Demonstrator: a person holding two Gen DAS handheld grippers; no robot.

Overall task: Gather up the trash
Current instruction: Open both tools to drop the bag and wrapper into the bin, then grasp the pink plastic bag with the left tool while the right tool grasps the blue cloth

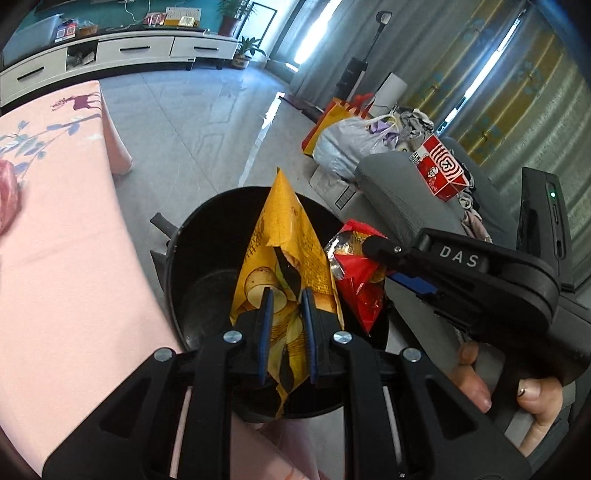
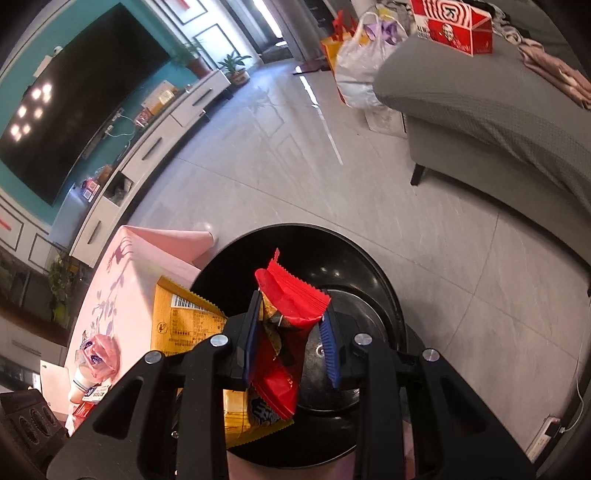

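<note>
My left gripper [image 1: 287,295] is shut on a yellow chip bag [image 1: 282,240] and holds it upright over the open black trash bin [image 1: 192,266]. My right gripper [image 2: 291,317] holds a red snack wrapper [image 2: 291,295] between its blue pads over the same bin [image 2: 369,266]; the jaws stand partly apart around the crumpled wrapper. The red wrapper [image 1: 356,280] and the right gripper's body [image 1: 480,280] show at the right of the left wrist view. The yellow bag [image 2: 184,325] shows at the left of the right wrist view.
A table with a pink cloth [image 1: 66,221] stands left of the bin, with a pink-wrapped cup [image 2: 98,362] and small items on it. A grey sofa [image 2: 498,110] with a red box [image 2: 454,26] is at the right. Bags [image 1: 347,144] sit on the tiled floor.
</note>
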